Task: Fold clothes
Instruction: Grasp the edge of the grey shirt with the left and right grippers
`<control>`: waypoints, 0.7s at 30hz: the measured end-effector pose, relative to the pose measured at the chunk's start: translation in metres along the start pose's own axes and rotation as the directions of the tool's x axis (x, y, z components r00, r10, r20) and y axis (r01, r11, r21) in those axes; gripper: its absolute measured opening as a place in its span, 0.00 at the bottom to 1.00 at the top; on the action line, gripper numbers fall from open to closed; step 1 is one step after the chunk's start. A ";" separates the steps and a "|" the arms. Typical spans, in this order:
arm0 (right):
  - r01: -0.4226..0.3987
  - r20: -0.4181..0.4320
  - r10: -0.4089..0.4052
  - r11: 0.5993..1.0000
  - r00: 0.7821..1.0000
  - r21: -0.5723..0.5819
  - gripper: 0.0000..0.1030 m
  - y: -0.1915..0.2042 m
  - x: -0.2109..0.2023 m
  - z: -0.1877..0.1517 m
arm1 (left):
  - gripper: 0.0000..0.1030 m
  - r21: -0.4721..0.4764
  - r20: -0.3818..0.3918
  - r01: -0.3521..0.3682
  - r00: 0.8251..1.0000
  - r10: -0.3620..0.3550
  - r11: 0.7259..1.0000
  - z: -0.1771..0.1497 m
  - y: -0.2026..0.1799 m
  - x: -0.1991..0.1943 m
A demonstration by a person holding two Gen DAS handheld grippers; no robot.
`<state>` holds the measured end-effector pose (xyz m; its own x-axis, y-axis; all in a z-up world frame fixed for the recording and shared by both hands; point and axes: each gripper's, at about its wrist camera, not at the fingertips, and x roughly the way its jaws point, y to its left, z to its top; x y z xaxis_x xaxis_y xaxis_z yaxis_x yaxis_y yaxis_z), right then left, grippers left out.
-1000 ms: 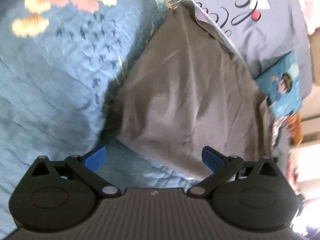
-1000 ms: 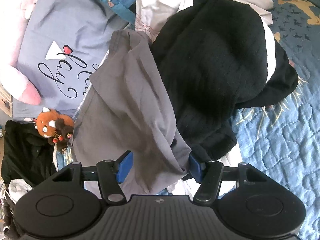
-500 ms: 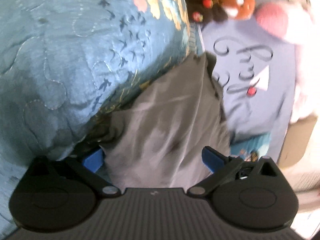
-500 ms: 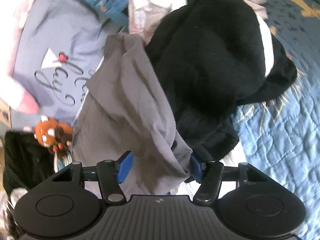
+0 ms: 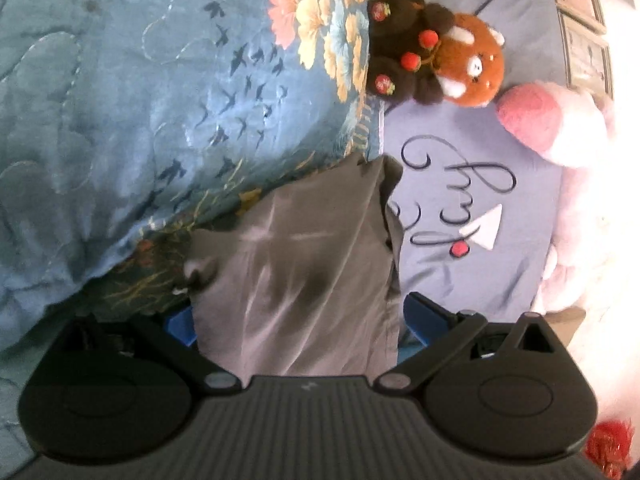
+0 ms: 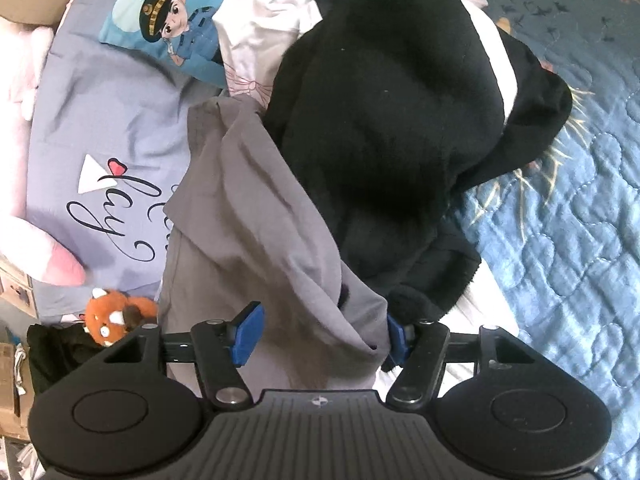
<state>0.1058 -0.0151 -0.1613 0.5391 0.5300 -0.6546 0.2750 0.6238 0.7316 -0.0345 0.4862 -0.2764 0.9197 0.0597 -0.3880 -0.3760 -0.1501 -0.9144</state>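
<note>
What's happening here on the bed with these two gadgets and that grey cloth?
A person is folding laundry with a handheld claw in each hand. Both the left claw and the right claw have the grey garment lying between their open blue fingers; neither looks clamped. The garment stretches across the blue quilt, beside a black garment waiting in a heap.

A bedroom: quilted bedspread (image 5: 120,140), pillow (image 6: 120,112), plush toy (image 5: 460,68)

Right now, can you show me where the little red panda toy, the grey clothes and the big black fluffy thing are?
red panda toy (image 5: 472,68), left wrist view, on its orange face.
grey garment (image 6: 256,240), right wrist view, on the middle of its cloth.
black fleece garment (image 6: 392,92), right wrist view, on its bulging top.
</note>
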 end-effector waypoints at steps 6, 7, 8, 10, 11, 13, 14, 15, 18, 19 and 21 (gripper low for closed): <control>0.005 0.029 -0.006 1.000 1.000 0.013 0.17 0.002 0.000 -0.005 | 0.91 0.073 0.042 -0.114 0.993 0.111 0.991 0.001 -0.018 0.003; 0.005 0.031 -0.006 1.000 0.999 0.014 0.16 0.003 -0.001 -0.006 | 0.88 0.089 0.045 -0.135 0.990 0.132 0.987 0.000 -0.021 0.002; 0.005 0.034 -0.006 1.000 0.999 0.012 0.14 0.004 -0.002 -0.006 | 0.84 0.110 0.048 -0.153 0.988 0.149 0.982 0.000 -0.026 0.001; 0.005 0.036 -0.005 1.000 0.999 -0.004 0.12 0.008 -0.003 -0.006 | 0.75 0.169 0.039 -0.180 0.984 0.175 0.969 -0.003 -0.034 -0.003; 0.007 0.038 -0.006 1.000 0.999 -0.017 0.12 0.012 -0.003 -0.005 | 0.67 0.205 0.033 -0.192 0.981 0.189 0.960 -0.004 -0.039 -0.005; 0.013 0.042 -0.011 0.999 0.999 -0.039 0.12 0.018 -0.005 -0.005 | 0.48 0.289 0.019 -0.223 0.974 0.228 0.931 -0.007 -0.052 -0.005; 0.023 0.046 -0.021 0.998 0.999 -0.051 0.12 0.022 -0.007 -0.004 | 0.38 0.327 0.018 -0.242 0.968 0.250 0.913 -0.009 -0.060 -0.004; 0.038 0.048 -0.035 0.996 0.998 -0.076 0.12 0.028 -0.007 -0.004 | 0.34 0.375 0.019 -0.267 0.960 0.281 0.888 -0.010 -0.069 -0.003; 0.117 0.041 -0.110 0.966 0.993 -0.232 0.12 0.057 0.001 -0.005 | 0.23 0.562 0.054 -0.370 0.909 0.413 0.740 -0.021 -0.103 0.004; 0.142 0.041 -0.136 0.948 0.990 -0.283 0.12 0.066 0.004 -0.006 | 0.23 0.629 0.074 -0.394 0.888 0.453 0.670 -0.028 -0.112 0.006; 0.189 0.046 -0.186 0.904 0.982 -0.383 0.11 0.085 0.009 -0.006 | 0.20 0.744 0.120 -0.428 0.841 0.527 0.513 -0.044 -0.130 0.014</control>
<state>0.1288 0.0464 -0.1061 0.5146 0.3779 -0.7696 0.0458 0.8842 0.4648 0.0319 0.4634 -0.1577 0.5619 0.0896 -0.8223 -0.6705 0.6315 -0.3894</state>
